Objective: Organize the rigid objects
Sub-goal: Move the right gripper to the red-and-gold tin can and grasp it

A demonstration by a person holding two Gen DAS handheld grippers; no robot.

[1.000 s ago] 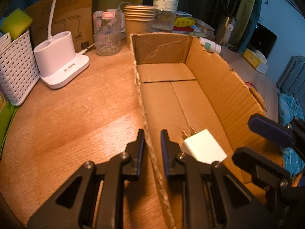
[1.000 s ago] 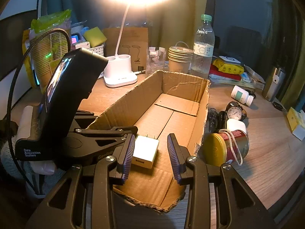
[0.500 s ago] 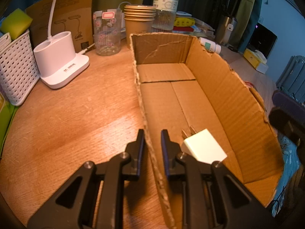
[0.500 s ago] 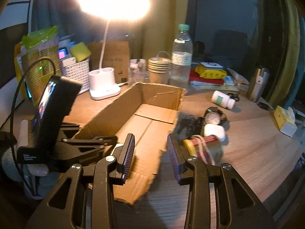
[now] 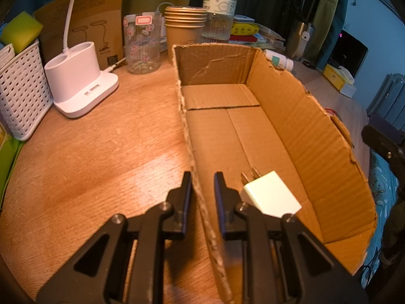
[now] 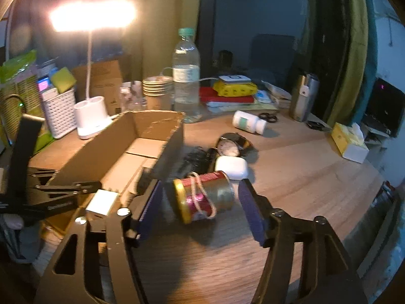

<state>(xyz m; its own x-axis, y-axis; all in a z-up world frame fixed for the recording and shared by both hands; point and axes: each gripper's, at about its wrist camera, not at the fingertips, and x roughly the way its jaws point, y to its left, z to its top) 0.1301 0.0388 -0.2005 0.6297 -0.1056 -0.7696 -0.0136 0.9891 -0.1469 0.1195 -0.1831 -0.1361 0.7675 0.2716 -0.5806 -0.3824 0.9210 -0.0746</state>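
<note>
A lit lamp is glowing over the cluttered wooden desk [image 5: 96, 157] you are working at, with a long cardboard box [image 5: 298, 116] lying open in the middle of it. Your left tool [image 5: 202, 190] is clamping the box's near side wall, one finger outside and one inside, jaws closed tight on the cardboard. Just beside its inner finger, a white plug adapter [image 5: 272, 196] is lying on the box floor, prongs pointing toward the far end. Your right tool [image 6: 201, 206] is standing outside the box over the desk; its jaws have just been opening and are gaping wide, gripping nothing. Beyond and between its fingers a gold-lidded can [image 6: 205, 196] with a red-and-white cord is lying on its side, apart from both pads. Just behind the can a white case [image 6: 231, 167], a watch [image 6: 229, 147] and a dark comb-like piece [image 6: 195, 158] are sitting together, and a white pill bottle [image 6: 249, 121] is lying farther back.
</note>
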